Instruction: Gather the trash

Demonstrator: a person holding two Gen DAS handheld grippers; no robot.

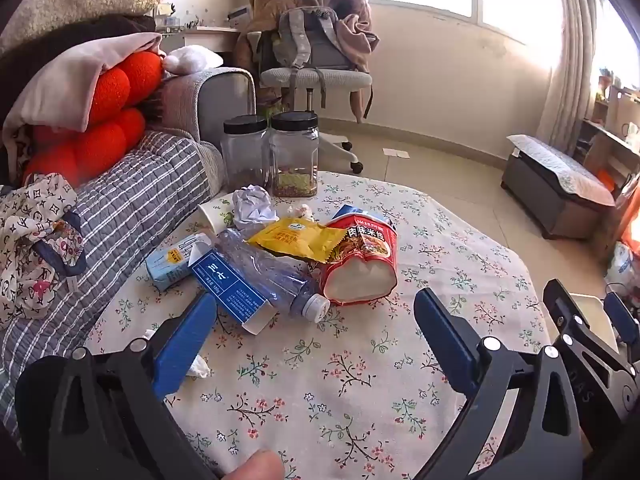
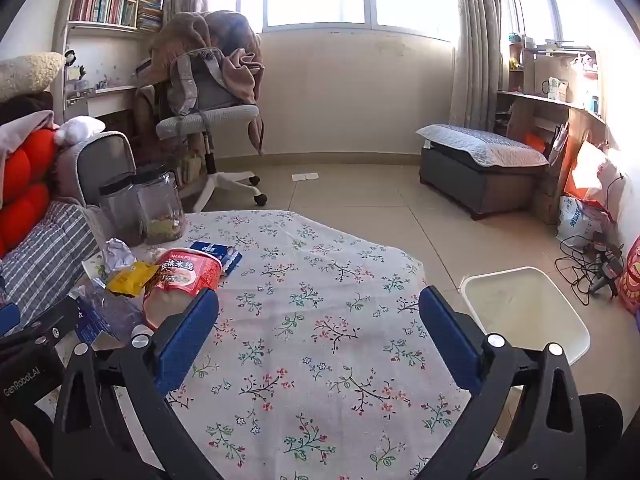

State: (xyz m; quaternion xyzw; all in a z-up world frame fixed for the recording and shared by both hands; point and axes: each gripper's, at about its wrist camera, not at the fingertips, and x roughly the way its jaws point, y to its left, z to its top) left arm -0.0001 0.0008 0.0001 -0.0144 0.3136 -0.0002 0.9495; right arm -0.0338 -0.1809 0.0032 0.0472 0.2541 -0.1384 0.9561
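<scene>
A pile of trash lies on the floral-cloth table (image 1: 360, 360): a red noodle cup (image 1: 362, 264) on its side, a yellow wrapper (image 1: 298, 240), a crushed clear bottle (image 1: 268, 276), a blue carton (image 1: 230, 288), a small milk box (image 1: 168, 264), a paper cup (image 1: 214, 214) and crumpled paper (image 1: 252, 204). My left gripper (image 1: 316, 312) is open and empty, just in front of the pile. My right gripper (image 2: 320, 308) is open and empty over bare cloth, the noodle cup (image 2: 184, 276) by its left finger. A white bin (image 2: 524, 312) stands on the floor right of the table.
Two black-lidded clear jars (image 1: 276, 152) stand at the table's far edge. A sofa with red cushions (image 1: 104, 120) lies left. A swivel chair (image 2: 208, 120), a grey bench (image 2: 480, 168), bags and cables (image 2: 592, 264) stand around the floor.
</scene>
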